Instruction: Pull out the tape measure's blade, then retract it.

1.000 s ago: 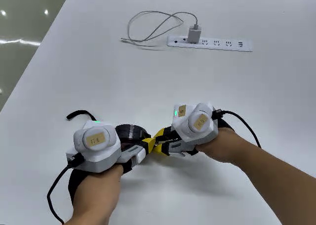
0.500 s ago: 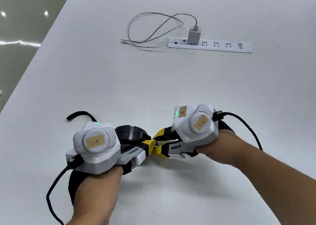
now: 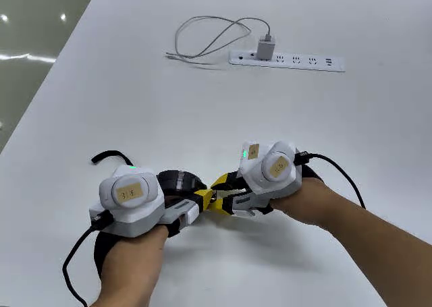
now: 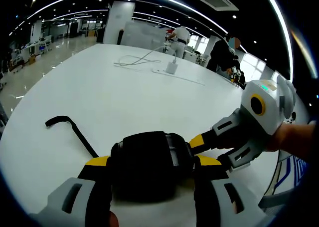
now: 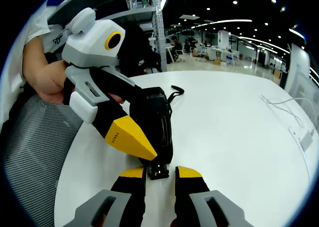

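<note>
Status from my end. Left hand-held gripper (image 4: 153, 163) is clamped across the black tape measure (image 4: 147, 154), one yellow-tipped jaw on each side of the case, both touching it. The case sits low over the white tabletop (image 3: 135, 104), on the side nearest the person, between the two grippers. In head view the tape measure (image 3: 177, 181) shows just right of the left unit's body. I can't tell whether it rests on the surface or is held just above it. Its black wrist strap (image 4: 70, 127) trails off to the left and lies on the tabletop.

Right hand-held gripper (image 5: 159, 173) comes in from the opposite side, nose to nose with the left one. Its jaws are drawn in narrow with the blade's end hook (image 5: 158, 171) between them, and I read that as pinched. The hook is right at the case mouth. In right gripper view, one yellow tip of the left gripper lies against the near side of the case.

Farther out on the tabletop, well apart from the work, is a white power strip (image 3: 287, 59) with a white charger (image 3: 265, 48) plugged in and a white cable (image 3: 209, 36) looped to its left. Black cords (image 3: 329, 164) run from the back of both grippers. People (image 4: 222, 50) stand at the far end in left gripper view, too small for detail.
</note>
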{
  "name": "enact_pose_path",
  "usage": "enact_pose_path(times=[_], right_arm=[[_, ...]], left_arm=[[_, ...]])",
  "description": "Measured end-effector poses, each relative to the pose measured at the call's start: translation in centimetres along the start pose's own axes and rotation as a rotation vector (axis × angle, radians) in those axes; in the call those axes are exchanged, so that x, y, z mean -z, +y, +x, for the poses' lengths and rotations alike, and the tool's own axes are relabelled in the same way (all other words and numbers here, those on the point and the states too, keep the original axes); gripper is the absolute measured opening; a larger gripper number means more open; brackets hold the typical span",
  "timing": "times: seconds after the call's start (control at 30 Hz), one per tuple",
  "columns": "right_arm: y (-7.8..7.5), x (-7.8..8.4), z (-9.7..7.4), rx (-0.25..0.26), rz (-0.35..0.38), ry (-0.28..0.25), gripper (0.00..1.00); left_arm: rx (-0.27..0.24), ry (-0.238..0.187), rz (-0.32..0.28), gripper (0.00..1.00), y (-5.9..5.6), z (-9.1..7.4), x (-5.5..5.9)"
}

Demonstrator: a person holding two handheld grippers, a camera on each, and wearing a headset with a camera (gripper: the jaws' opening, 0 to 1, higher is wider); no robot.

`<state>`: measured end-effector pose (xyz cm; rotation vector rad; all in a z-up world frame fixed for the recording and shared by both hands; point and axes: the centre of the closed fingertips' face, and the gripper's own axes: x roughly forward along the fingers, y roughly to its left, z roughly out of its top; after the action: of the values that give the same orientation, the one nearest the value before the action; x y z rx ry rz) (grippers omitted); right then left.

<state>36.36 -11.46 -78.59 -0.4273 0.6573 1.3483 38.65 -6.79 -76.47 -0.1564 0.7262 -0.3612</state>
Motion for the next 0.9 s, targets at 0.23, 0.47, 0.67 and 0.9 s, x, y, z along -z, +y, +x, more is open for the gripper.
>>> enact_pose_path(times=[0.23,0.47,0.67,0.9], right_arm=[[-0.2,0.1,-0.4,0.010,0.000,-0.002,0.19],[-0.1,0.3,-1.7,0.057,0.005,-0.027,0.22],[-0.2,0.5,-3.2,0.103,0.023,-0.056,0.23],[0.0,0.6,-4.2,0.133,0.063,-0.082,0.26]], left_arm=[[-0.002,-0.005,0.011,0.63,0.0,-0.1,-0.1],[0.033,-0.064,0.024,0.66,-0.6,-0.9,-1.4],[0.049,-0.062,0.064,0.69,-0.6,-1.6,-1.6],[0.089,-0.060,0.125,0.72,-0.5,-2.9,-1.3]])
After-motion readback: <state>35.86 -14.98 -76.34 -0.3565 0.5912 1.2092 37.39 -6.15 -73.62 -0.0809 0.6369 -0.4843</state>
